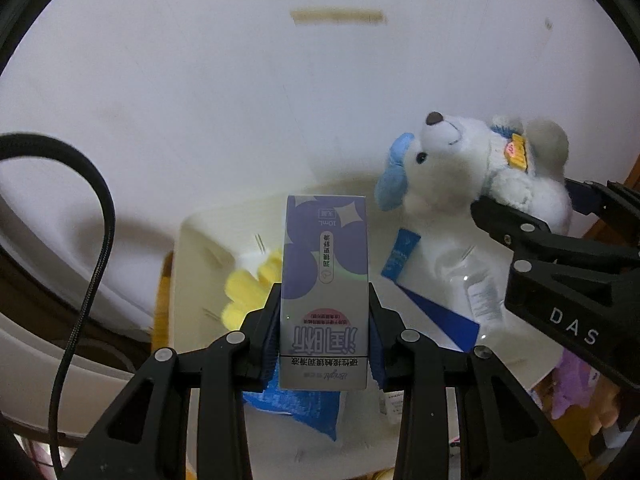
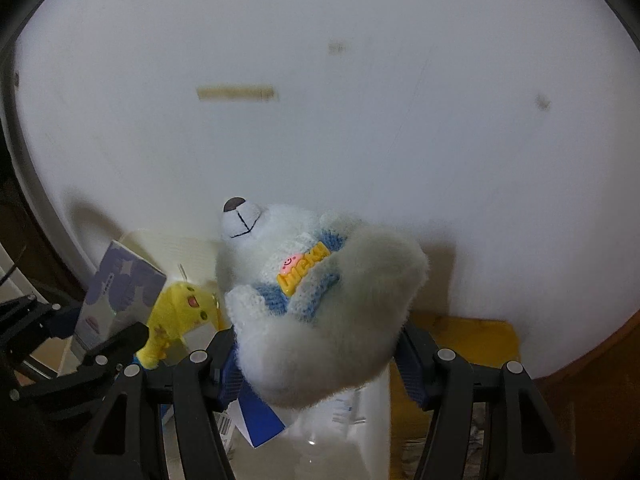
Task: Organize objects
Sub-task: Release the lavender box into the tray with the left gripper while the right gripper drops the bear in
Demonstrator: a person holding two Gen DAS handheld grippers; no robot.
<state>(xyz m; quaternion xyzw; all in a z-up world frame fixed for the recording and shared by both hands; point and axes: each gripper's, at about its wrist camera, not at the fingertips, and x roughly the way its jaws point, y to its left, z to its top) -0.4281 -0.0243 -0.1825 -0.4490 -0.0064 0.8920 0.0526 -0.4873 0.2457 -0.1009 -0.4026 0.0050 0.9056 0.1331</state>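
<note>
We found the box left of the plush dog, both above the bin, with a small toy between them.

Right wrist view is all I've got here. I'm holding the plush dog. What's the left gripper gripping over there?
Observer: The left gripper is shut on a purple box, held upright between its fingers.
Operator: Does the dog have ears? I only see its chin.
Observer: Yes, the dog has a blue ear hanging down, plus a black eye.
Operator: Anything under the box?
Observer: A blue packet lies below it in the white bin.
</note>
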